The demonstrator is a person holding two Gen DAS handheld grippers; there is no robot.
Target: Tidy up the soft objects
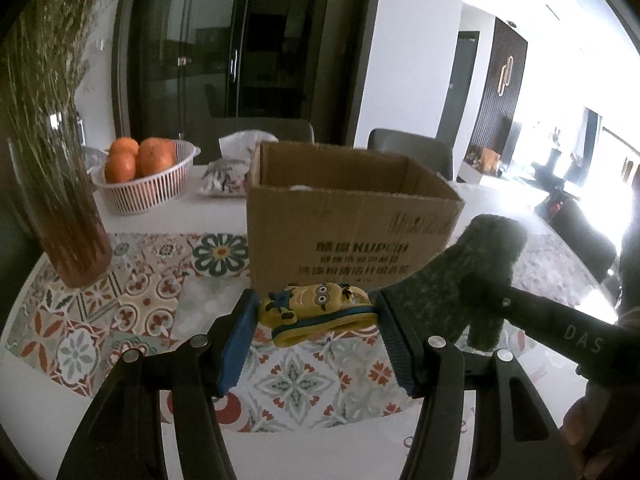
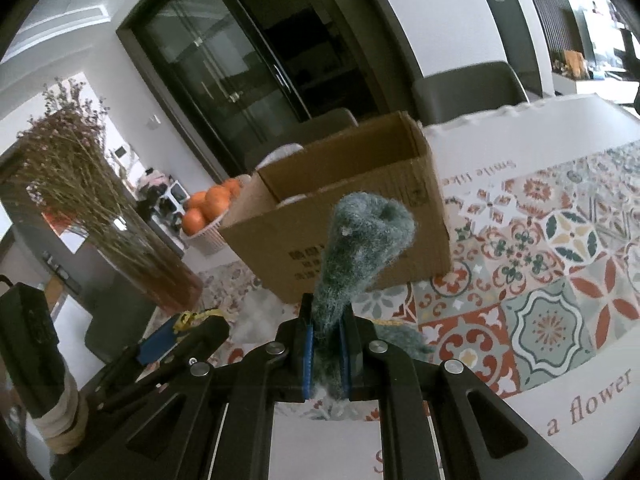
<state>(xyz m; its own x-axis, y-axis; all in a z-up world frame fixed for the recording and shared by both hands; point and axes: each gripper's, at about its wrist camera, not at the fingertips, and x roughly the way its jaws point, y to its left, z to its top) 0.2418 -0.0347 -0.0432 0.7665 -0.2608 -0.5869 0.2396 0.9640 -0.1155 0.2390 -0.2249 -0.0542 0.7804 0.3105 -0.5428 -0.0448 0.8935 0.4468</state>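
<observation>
Left gripper (image 1: 316,316) clamps a yellow Minion slipper (image 1: 316,308) (cardboard box (image 1: 348,224) just ahead); right gripper (image 2: 325,344), beside it, pinches a grey-green knitted glove (image 2: 360,248).

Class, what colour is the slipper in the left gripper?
Yellow with blue trim; the slipper shows best in the left wrist view.

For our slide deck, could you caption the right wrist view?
Right gripper grips a grey knitted glove before the open cardboard box.

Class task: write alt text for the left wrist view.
The left gripper grips a yellow cartoon slipper above the patterned tablecloth, facing an open cardboard box. At right, a fuzzy grey glove hangs.
</observation>
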